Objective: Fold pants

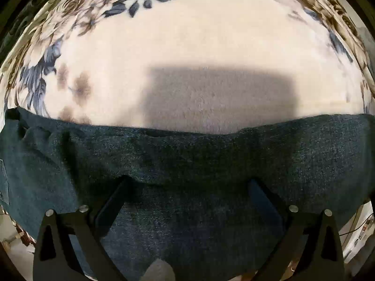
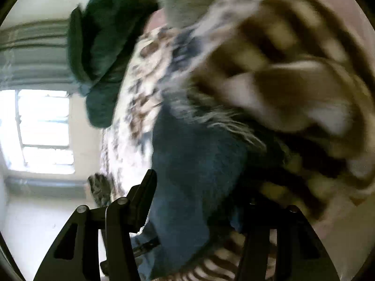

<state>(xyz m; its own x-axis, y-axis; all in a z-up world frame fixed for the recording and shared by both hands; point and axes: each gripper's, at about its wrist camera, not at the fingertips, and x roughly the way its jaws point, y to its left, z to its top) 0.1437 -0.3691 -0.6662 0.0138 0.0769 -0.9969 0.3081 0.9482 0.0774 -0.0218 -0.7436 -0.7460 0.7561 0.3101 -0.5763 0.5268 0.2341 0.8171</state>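
The dark teal pants (image 1: 187, 154) lie in a wide band across a cream floral blanket (image 1: 187, 35). My left gripper (image 1: 188, 185) points straight down over them, open wide, with its fingertips (image 1: 254, 186) resting on the cloth and gripping nothing. A small fold covers the left tip. The right wrist view is blurred. In it a bunch of blue pants cloth (image 2: 199, 164) fills the gap of my right gripper (image 2: 201, 187), and the left finger (image 2: 146, 192) lies against it. The right finger is lost in shadow. More of the pants (image 2: 105, 58) shows dark green farther off.
The blanket's brown and blue flower border (image 2: 281, 58) bulges close to the right gripper. A bright window (image 2: 44, 128) and pale wall fill the left of the right wrist view. Floor and a cable (image 1: 358, 229) show past the blanket's edge.
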